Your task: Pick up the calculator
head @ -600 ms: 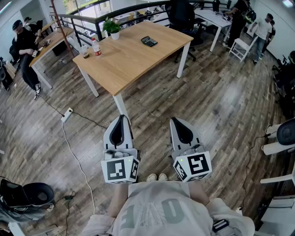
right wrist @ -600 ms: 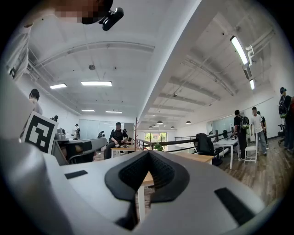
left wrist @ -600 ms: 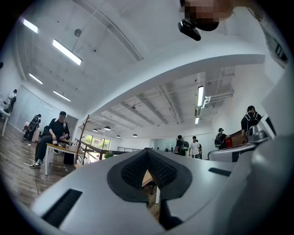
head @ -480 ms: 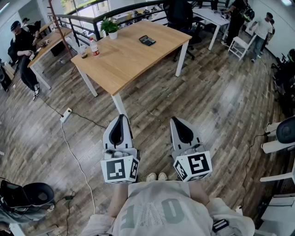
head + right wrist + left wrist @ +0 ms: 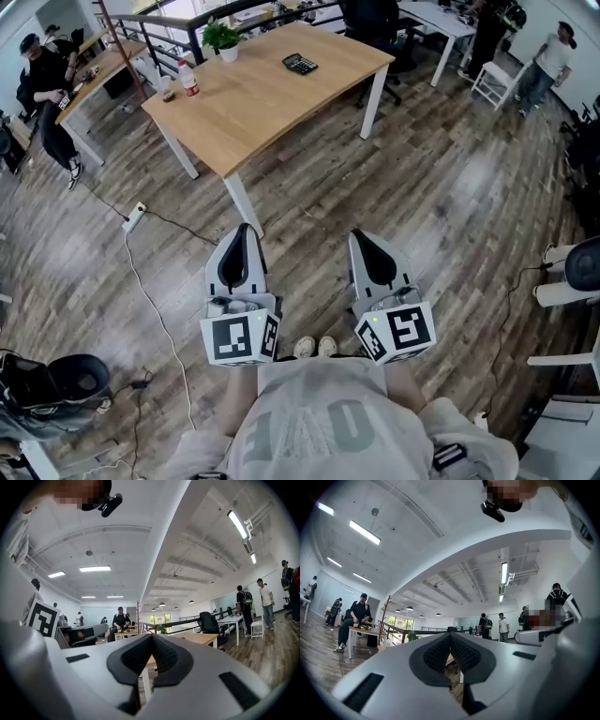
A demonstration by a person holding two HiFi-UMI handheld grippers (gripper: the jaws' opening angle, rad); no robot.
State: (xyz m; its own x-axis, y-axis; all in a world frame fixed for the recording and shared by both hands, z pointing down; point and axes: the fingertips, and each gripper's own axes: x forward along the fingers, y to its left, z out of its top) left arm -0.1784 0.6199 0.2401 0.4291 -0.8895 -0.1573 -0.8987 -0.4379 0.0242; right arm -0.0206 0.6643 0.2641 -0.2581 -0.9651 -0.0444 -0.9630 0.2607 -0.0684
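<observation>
Your left gripper [image 5: 241, 231] and right gripper [image 5: 362, 236] hang side by side above the plank floor [image 5: 450, 206], each with its jaws pressed together on nothing. The calculator [image 5: 300, 64] lies flat near the far edge of the table [image 5: 253, 117], well apart from both grippers. The table's near corner and white leg [image 5: 243, 202] stand between. A potted plant [image 5: 223, 39] and a red-and-white bottle [image 5: 189, 82] share the top, left of the calculator. A power strip [image 5: 135, 217] lies on the floor at your left. The tabletop is pale, smooth wood, rectangular — the calculator is a dark, slim slab.
</observation>
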